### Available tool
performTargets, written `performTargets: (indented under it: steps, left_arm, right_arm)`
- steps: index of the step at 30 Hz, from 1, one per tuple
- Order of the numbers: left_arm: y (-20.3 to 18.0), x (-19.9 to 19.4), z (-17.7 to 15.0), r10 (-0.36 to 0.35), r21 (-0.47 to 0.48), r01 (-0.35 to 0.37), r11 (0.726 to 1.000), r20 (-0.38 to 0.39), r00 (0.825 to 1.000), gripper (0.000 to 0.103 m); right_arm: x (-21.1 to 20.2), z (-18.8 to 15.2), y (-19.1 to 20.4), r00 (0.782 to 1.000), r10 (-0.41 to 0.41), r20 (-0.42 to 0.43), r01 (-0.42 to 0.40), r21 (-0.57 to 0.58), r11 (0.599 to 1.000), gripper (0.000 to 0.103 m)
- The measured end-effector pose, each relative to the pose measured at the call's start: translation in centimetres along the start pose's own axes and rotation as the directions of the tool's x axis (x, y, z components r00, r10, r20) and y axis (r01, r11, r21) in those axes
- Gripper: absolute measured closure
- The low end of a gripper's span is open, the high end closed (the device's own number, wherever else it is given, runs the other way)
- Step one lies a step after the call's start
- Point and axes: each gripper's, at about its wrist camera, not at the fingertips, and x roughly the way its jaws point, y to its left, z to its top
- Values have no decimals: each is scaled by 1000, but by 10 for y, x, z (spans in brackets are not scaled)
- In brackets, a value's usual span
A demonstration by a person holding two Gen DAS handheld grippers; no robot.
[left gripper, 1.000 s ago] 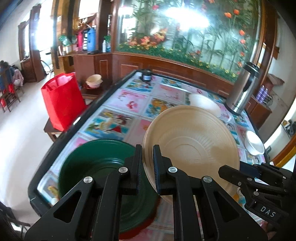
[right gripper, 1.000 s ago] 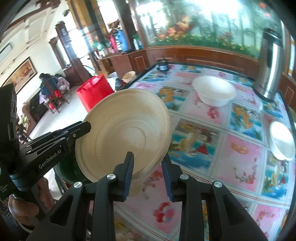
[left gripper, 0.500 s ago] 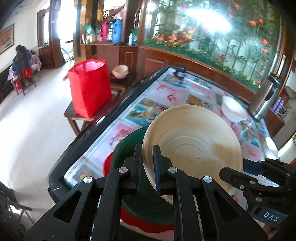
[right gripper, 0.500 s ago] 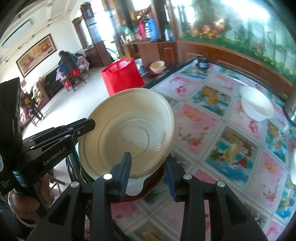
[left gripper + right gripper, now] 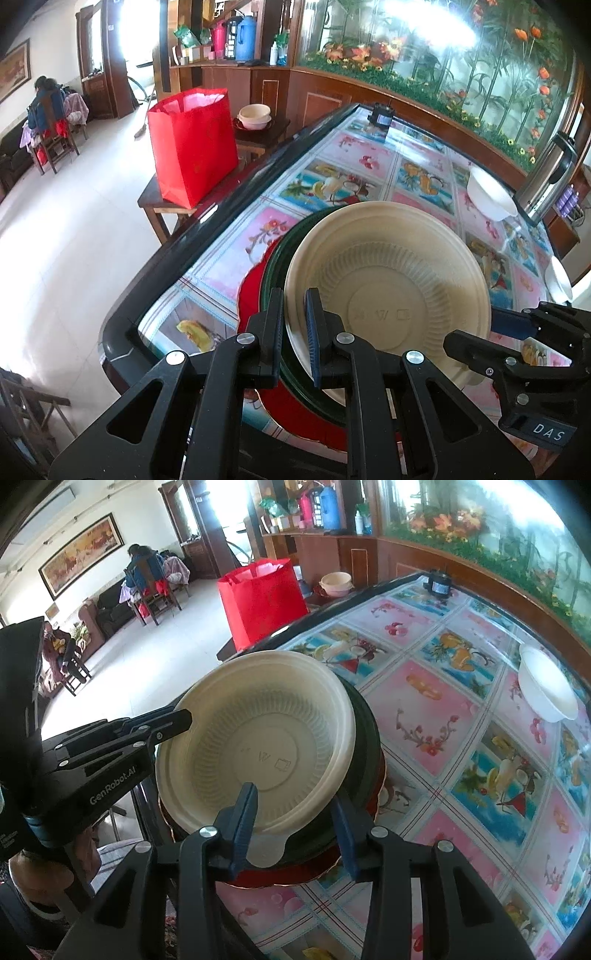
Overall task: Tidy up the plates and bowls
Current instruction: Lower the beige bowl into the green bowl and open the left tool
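A beige bowl [image 5: 388, 280] hangs tilted just over a green plate [image 5: 275, 258] that lies on a red plate [image 5: 251, 295] at the table's near left corner. My left gripper [image 5: 294, 314] is shut on the bowl's left rim. My right gripper [image 5: 293, 812] is open, its fingers either side of the bowl's near rim and tab; the bowl [image 5: 255, 738], green plate [image 5: 364, 746] and red plate [image 5: 280, 877] show there too. A white bowl [image 5: 487, 194] [image 5: 546, 686] sits far right.
The table [image 5: 443, 709] has a fruit-print cloth and a dark edge [image 5: 173, 266]. A steel thermos [image 5: 546, 173] stands at the back right, a white dish [image 5: 559, 282] at the right edge, a small black object [image 5: 382, 118] at the far end. A red bag [image 5: 192, 144] stands on a side table.
Both grippers and the beige bowl have moved toward the near left corner and lower over the green and red plates. The right gripper's fingers have spread wider.
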Motion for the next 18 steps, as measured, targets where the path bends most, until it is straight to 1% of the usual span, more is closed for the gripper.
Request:
performTargets:
  steps: [7,9,10,11,18]
  left_arm:
    - [-3,3,-1,14,15,-14,1000,11,1000,91]
    - [-4,4,-2,24,22,-24,999,14,1000,91]
    - [-6,4,-2,29,25,-29,999,16,999,91]
    - [-7,5,-3,32,28,-32,999,17,999,91]
    - [-11,9,-5,57,41,-58,997,27,998,91]
  right_arm:
    - [0,-1,3,1000,-12,-3,12,-3,1000,59]
    - [-2,0,5,999,-32,8,32,-10,999,55]
    - [-3,0,5,999,-46,14,47,-14,999,49]
    - [-5,0,5,998,-58,20,58,-16,998,47]
    - [-5,-2,-1,999,-50,18,50,2,999,47]
